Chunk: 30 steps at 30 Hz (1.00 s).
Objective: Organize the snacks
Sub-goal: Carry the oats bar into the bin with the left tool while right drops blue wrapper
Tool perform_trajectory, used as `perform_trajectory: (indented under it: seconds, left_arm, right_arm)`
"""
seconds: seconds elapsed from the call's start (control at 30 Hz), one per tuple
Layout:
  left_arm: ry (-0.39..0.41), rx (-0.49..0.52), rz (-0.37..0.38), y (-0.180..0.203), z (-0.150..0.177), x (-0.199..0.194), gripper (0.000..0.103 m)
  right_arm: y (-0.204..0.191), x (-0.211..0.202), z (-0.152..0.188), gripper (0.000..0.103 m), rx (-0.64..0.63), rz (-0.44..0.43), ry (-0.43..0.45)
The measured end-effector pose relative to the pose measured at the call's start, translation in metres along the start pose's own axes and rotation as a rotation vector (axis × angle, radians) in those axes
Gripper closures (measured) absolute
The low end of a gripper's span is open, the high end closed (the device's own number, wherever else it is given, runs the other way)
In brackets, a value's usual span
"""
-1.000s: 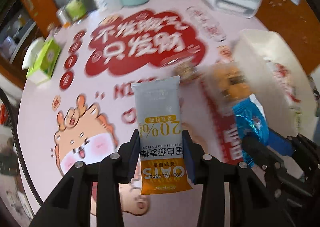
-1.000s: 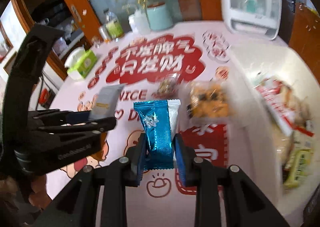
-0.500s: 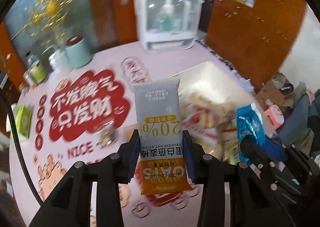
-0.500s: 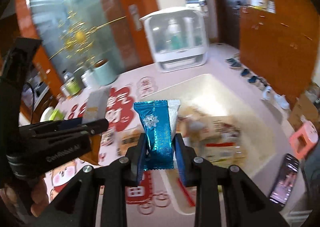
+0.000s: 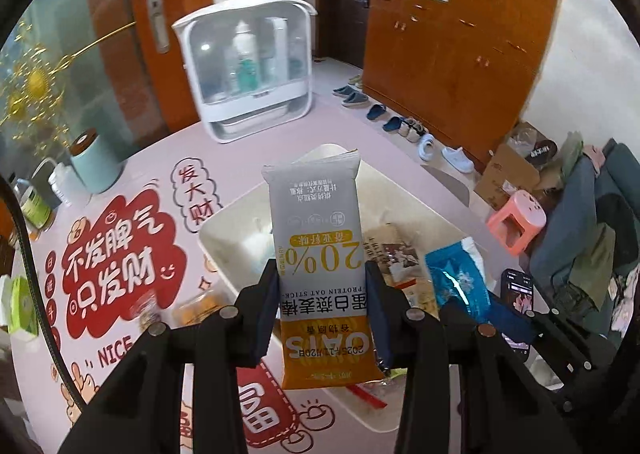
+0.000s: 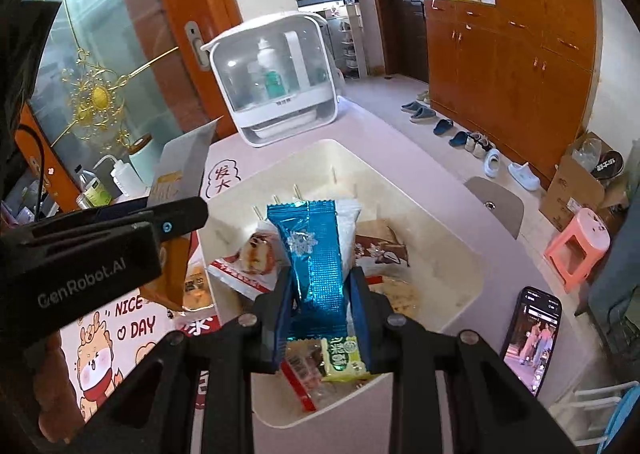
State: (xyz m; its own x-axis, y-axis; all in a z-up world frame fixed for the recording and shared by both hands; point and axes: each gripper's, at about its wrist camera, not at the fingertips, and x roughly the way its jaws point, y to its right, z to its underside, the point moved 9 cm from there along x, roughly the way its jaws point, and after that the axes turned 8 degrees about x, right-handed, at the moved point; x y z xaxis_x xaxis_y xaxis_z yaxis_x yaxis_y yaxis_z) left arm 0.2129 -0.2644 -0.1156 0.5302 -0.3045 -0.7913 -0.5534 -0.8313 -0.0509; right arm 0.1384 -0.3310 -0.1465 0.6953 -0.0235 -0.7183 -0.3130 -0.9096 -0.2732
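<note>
My left gripper (image 5: 322, 314) is shut on a grey and orange oat stick packet (image 5: 316, 238), held upright above the near edge of a cream bin (image 5: 224, 222). My right gripper (image 6: 320, 310) is shut on a shiny blue snack packet (image 6: 316, 250), held over the same cream bin (image 6: 448, 246), which holds several snack packs. The blue packet also shows at the right of the left wrist view (image 5: 456, 278). The left gripper with its packet shows at the left of the right wrist view (image 6: 176, 214).
The bin sits on a pink table mat (image 5: 120, 254) with red lettering. A yellow snack (image 5: 200, 306) lies on the mat left of the bin. A white clear-fronted box (image 6: 276, 86) stands behind. A phone (image 6: 532, 334) lies right of the bin. A teal canister (image 5: 94, 162) and bottles stand far left.
Both grippers have swung right from the mat to over the cream bin, each still holding its packet. The bin now sits directly below them.
</note>
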Motion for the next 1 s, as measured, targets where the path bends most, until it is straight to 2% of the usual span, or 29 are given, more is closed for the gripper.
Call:
perform_trajectory:
  seconds: [0.27,0.73,0.83,0.93,0.97,1.0]
  left_arm:
    - [-0.023,0.035,0.002,0.014,-0.005,0.020,0.064]
    - [-0.051,0.062,-0.007,0.010,0.000,0.034,0.062]
    - [-0.046,0.063,-0.018,0.008,0.000,0.032,0.059]
    - [-0.034,0.063,-0.023,0.005,0.001,0.027,0.036]
    - [-0.026,0.060,-0.028,0.004,0.001,0.025,0.028]
    - [-0.012,0.057,-0.036,0.001,0.001,0.022,0.025]
  right_arm:
    - [0.012,0.010,-0.001,0.075,0.016,0.027,-0.016]
    - [0.018,0.021,0.002,0.074,0.027,0.070,-0.052]
    - [0.020,0.023,0.004,0.070,0.046,0.067,-0.069]
    - [0.021,0.021,0.005,0.058,0.056,0.067,-0.066]
    - [0.021,0.020,0.005,0.057,0.058,0.067,-0.061]
    - [0.020,0.019,0.005,0.057,0.058,0.066,-0.059]
